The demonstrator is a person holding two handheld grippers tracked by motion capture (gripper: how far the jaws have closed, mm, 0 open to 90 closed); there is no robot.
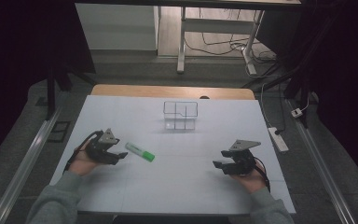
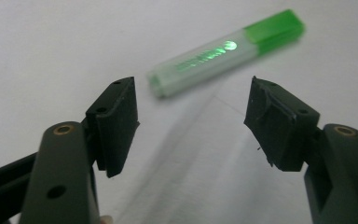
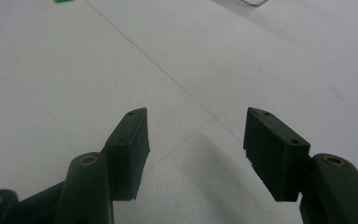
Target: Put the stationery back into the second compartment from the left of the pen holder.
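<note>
Jaws of the left gripper released, standing wide, nothing between them. Just beyond the tips, on the white table: the green highlighter, lying flat, its pale rear end nearest the left jaw, its green cap pointing away. Not touching either jaw. Seen from above as well, highlighter just beside the left gripper. Jaws of the right gripper also released, over bare table, well apart from the highlighter. Farther out, near the far edge, a clear divided box. Printing on the highlighter barrel too blurred to read. Only a green corner of it cut off at the top of the right gripper view.
</note>
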